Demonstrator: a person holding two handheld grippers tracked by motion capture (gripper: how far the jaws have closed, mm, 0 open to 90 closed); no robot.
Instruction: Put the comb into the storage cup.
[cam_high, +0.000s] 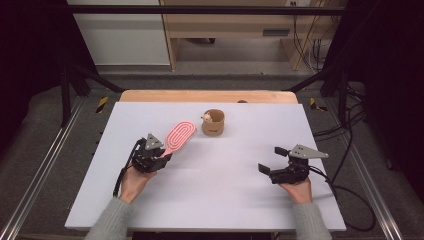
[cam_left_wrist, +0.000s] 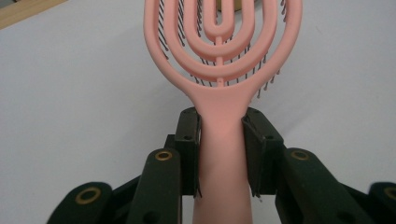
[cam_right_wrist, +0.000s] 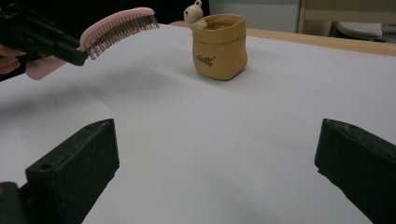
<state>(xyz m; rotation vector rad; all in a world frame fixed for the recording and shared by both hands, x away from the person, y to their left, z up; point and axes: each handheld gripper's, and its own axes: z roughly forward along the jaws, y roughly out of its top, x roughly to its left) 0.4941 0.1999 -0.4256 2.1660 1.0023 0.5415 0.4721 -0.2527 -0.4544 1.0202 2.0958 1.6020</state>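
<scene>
1. Seen from my high view, the flat white tabletop board (cam_high: 210, 200) is the largest thing, with a strip of pale wood (cam_high: 207, 96) showing along its far edge and dark floor beyond its left, right and near edges.
2. Most of that board is bare; I see wide open room across the middle and the near half, between the two hands.
3. I have the left gripper (cam_high: 162, 156) at the left of the board, jaws pinched on the handle of the pink plastic hairbrush with looped ribs (cam_left_wrist: 219, 70).
4. In the right gripper view the brush is lifted off the surface, bristles down, its head slanting toward the pot.
5. My right gripper (cam_high: 271, 161) sits toward the right edge, jaws spread wide with nothing between them.
6. The small tan bag-shaped pot with a little figure on its rim (cam_high: 213, 122) stands upright near the far edge, just beyond the brush head, apart from it.
</scene>
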